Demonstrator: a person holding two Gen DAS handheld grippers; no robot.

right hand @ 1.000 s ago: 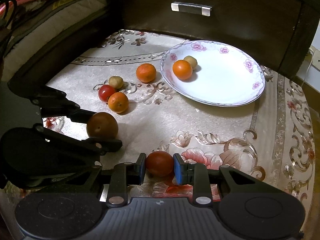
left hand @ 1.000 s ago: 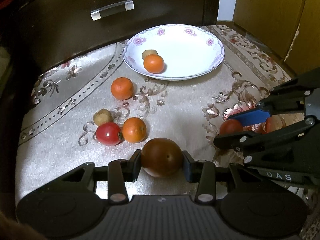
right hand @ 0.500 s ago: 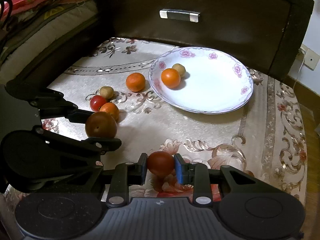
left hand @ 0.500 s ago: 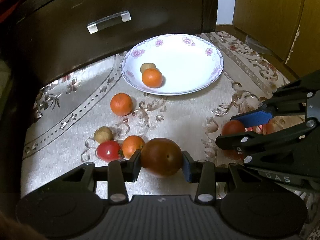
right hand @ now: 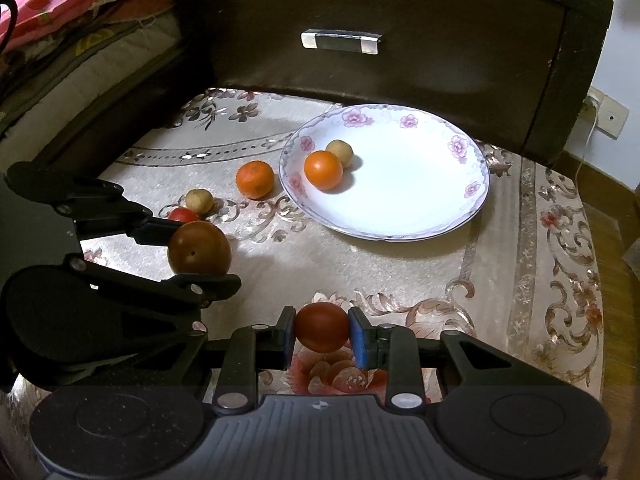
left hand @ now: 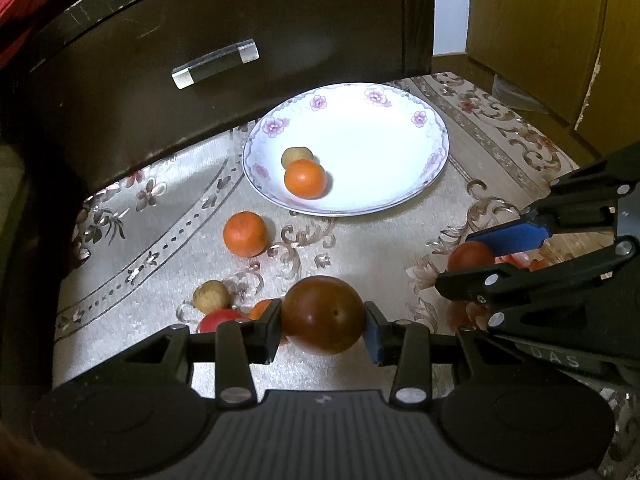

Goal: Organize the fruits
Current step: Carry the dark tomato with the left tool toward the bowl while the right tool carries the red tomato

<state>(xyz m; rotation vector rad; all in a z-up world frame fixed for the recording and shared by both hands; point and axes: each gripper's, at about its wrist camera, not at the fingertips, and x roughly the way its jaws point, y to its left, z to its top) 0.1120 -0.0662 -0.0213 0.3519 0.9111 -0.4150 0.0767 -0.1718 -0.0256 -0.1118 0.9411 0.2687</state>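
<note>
- Left gripper (left hand: pixel 323 316): clamped on a dark brown fruit (left hand: pixel 323 314), above the cloth's near edge.
- Right gripper (right hand: pixel 322 330): clamped on a red fruit (right hand: pixel 322 327).
- Plate (right hand: pixel 440 216), cloth's far side: one orange (right hand: pixel 323 169), one small tan fruit (right hand: pixel 340 153).

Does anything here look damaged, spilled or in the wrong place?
Nothing is spilled or broken. Only the sorting is unfinished: the plate holds one orange and one small brown fruit, while another orange, a red fruit and a brown one lie loose on the cloth.
</note>
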